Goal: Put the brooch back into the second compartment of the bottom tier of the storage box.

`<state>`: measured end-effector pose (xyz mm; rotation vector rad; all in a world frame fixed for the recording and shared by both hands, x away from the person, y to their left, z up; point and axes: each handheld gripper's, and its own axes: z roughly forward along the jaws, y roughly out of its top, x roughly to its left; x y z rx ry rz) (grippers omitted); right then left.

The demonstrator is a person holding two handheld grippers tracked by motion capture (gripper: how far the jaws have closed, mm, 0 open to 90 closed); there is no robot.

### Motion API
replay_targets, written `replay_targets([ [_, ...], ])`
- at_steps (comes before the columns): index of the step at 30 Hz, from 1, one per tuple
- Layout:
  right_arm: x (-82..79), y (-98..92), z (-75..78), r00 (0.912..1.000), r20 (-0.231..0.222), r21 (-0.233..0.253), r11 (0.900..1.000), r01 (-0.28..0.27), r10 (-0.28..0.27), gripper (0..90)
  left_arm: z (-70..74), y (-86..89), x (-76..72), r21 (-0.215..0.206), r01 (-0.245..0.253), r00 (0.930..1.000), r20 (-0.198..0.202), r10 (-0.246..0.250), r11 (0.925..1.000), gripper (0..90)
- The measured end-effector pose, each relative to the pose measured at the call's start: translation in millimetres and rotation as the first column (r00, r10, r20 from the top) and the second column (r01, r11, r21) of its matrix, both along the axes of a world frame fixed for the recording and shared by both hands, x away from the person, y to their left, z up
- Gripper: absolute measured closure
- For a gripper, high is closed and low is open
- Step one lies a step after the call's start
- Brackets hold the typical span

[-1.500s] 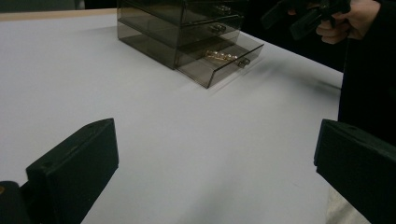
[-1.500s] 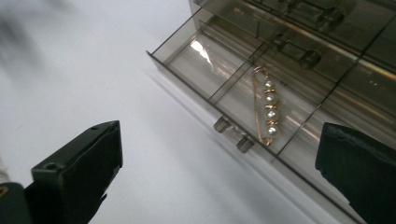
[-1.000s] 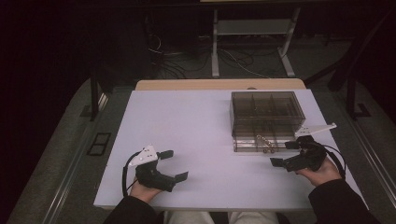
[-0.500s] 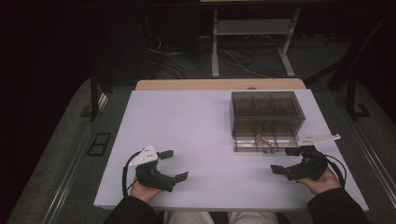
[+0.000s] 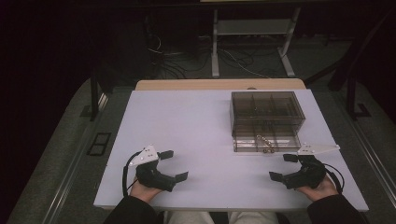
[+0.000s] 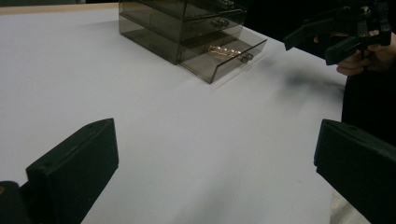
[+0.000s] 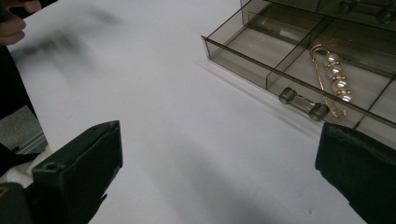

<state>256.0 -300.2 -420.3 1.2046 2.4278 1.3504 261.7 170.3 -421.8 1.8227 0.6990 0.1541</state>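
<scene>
Both my claws rest low at the near edge of the white table [image 5: 187, 121]. Left claw [image 5: 173, 165] gapes wide, empty. Right claw [image 5: 282, 167] likewise wide, empty, just short of the drawer box [image 5: 267, 112]. Bottom drawer [image 7: 299, 70] is pulled out; a pearl pin [image 7: 334, 77] lies in its right-hand compartment, near the knob [image 7: 303, 103]. My guess: shut the drawer. Push square on the knob, slowly, steadying the box from behind so it doesn't slide.

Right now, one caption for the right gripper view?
Open right gripper facing the pulled-out drawer, with a pearl pin lying inside.
</scene>
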Motion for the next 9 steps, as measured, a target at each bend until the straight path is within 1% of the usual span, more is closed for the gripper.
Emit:
replay_targets([
  [3,-1.9,1.7,-2.9,0.9999,0.009,0.006,1.000,-0.005,0.005,0.4,-0.5,-0.4,0.1,0.006,0.001,1.0000,-0.003,-0.001,1.0000,0.0],
  [6,-3.5,2.8,-3.4,0.9995,0.030,0.002,1.000,-0.008,0.007,0.4,-0.7,-0.8,0.1,0.007,0.003,1.0000,-0.007,-0.003,1.0000,0.0],
  [9,-4.3,1.7,-2.8,0.9992,0.039,0.012,1.000,-0.005,0.004,0.4,-0.9,-1.0,0.3,0.010,0.004,0.9999,-0.009,-0.004,0.9999,0.0],
])
